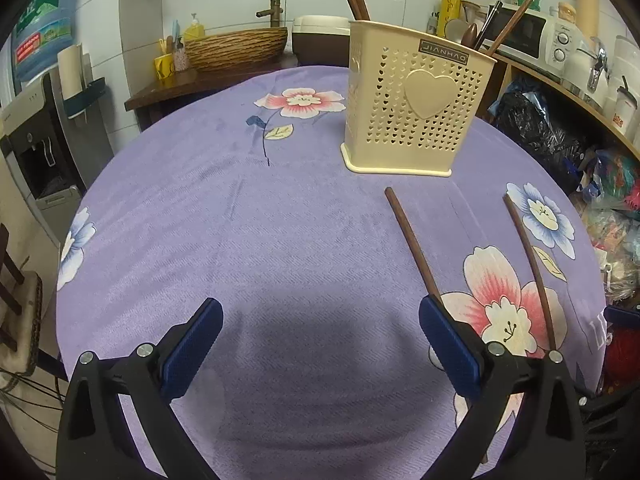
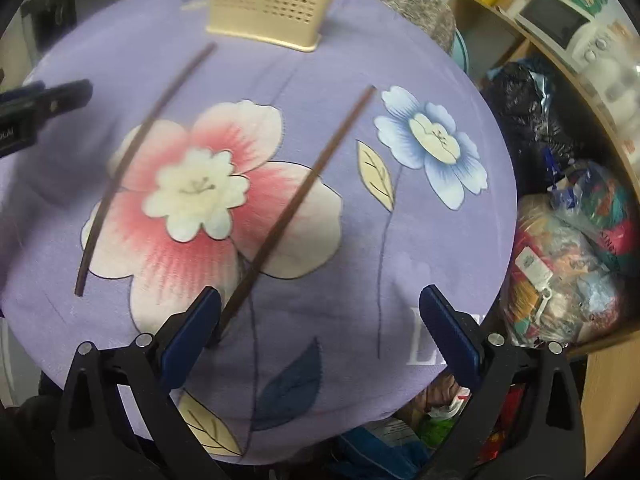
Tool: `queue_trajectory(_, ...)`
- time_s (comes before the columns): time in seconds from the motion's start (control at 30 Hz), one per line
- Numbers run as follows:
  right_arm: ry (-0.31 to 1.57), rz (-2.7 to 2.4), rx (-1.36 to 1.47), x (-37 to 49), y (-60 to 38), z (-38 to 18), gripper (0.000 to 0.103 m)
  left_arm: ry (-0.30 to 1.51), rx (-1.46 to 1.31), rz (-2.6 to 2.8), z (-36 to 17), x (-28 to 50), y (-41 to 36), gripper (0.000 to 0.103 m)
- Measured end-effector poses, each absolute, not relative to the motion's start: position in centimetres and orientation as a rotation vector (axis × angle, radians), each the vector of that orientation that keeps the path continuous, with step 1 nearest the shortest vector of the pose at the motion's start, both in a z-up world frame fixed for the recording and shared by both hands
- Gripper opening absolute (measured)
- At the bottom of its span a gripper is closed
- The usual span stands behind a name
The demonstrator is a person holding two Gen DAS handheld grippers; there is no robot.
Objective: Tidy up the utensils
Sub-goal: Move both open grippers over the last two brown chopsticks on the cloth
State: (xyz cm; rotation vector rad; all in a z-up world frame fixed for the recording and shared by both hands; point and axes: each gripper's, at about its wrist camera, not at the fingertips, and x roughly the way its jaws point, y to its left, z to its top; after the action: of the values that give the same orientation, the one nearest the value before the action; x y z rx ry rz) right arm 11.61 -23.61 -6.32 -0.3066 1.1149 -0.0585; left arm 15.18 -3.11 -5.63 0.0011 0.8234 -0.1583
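Both jaws spread, empty; 2 chopsticks (image 2: 296, 204) on tablecloth (image 1: 240, 220) before holder (image 1: 412, 108).

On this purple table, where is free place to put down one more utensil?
The wide bare cloth left of the cream holder and of the left chopstick is free, ahead of the left tongs. Crowded: the strip between the left chopstick and the right chopstick, near the right tongs.

The utensil holder (image 2: 276, 4) is cropped above; the near chopstick (image 2: 294, 208) ends behind the tongs.
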Motion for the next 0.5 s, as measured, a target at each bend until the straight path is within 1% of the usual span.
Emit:
queue_trajectory(0.13,1.096,-0.069,-0.259,12.2,-25.4,-6.2,0.097,0.854,-0.038,-0.191,-6.0,15.3,-3.3,0.098)
queue_trajectory(0.2,1.047,-0.059,-0.209,12.6,-26.1,-5.4,0.097,0.855,-0.042,-0.192,-6.0,15.3,-3.4,0.098)
queue_trajectory(0.4,0.907,0.054,0.135,15.6,-29.6,-4.0,0.097,0.84,-0.081,-0.231,-5.4,16.6,-4.4,0.097)
queue_trajectory(0.43,0.896,0.051,0.168,16.1,-30.0,-4.1,0.096,0.843,-0.081,-0.235,-5.4,16.9,-4.6,0.097)
queue_trajectory(0.47,0.882,0.049,0.19,16.6,-30.3,-4.1,0.092,0.852,-0.076,-0.243,-5.4,17.4,-5.0,0.095)
queue_trajectory(0.5,0.877,0.047,0.197,17.2,-30.4,-4.3,0.09,0.857,-0.073,-0.25,-5.4,17.7,-5.4,0.091)
